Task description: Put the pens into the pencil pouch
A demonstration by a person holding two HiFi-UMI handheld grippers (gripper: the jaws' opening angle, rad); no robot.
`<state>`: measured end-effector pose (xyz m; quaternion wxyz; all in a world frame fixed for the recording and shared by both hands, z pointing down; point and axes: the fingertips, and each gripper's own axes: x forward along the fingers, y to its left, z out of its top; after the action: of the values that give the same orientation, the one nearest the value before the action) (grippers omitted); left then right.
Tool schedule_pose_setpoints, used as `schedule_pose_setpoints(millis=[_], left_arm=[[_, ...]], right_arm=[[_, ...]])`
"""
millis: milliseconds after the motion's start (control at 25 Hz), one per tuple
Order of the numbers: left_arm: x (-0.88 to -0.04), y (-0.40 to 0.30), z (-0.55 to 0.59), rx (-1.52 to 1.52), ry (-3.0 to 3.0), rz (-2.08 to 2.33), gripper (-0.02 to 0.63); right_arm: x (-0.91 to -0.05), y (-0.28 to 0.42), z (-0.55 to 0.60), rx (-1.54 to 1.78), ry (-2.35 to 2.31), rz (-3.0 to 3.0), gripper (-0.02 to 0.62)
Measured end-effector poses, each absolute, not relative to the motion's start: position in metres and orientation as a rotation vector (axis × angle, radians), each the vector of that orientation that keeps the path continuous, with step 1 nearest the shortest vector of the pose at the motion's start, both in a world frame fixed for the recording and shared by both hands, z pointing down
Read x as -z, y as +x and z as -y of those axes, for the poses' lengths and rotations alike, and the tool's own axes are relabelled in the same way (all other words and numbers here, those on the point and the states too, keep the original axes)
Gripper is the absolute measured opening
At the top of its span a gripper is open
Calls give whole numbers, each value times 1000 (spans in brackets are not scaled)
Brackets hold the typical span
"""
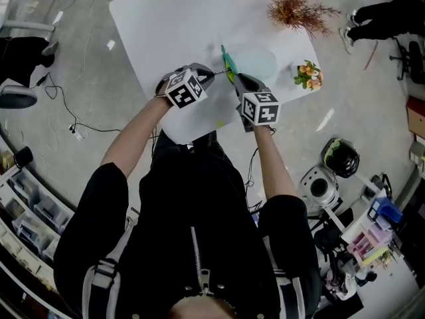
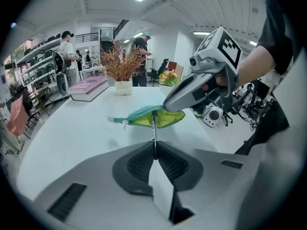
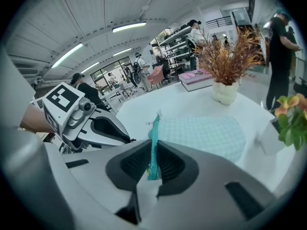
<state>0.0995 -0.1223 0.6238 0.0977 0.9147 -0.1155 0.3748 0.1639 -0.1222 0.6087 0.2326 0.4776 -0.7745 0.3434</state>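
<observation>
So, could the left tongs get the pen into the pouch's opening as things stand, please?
Probably yes: the right tongs hold the pouch up by its edge, its yellow-lined mouth gapes toward the pen in the left tongs, and nothing blocks it.

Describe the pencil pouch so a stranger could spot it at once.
On the white table, look near the edge closest to the person, beside the pale round mat. There the right gripper is shut on the pencil pouch, holding it by one edge. It alone is teal outside with a yellow-green lining showing through its open zip.
</observation>
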Motion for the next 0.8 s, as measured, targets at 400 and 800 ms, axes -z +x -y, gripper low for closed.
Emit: schedule_pose_setpoints(millis=[400,800], left_arm=[[-614,127,138,-1126,2749,287,49],[-617,149,132,-1118,2746,232,49]], right_arm=[[-605,163,123,-963,1321,2147,48],[-602,162,121,-984,1310,2169,48]])
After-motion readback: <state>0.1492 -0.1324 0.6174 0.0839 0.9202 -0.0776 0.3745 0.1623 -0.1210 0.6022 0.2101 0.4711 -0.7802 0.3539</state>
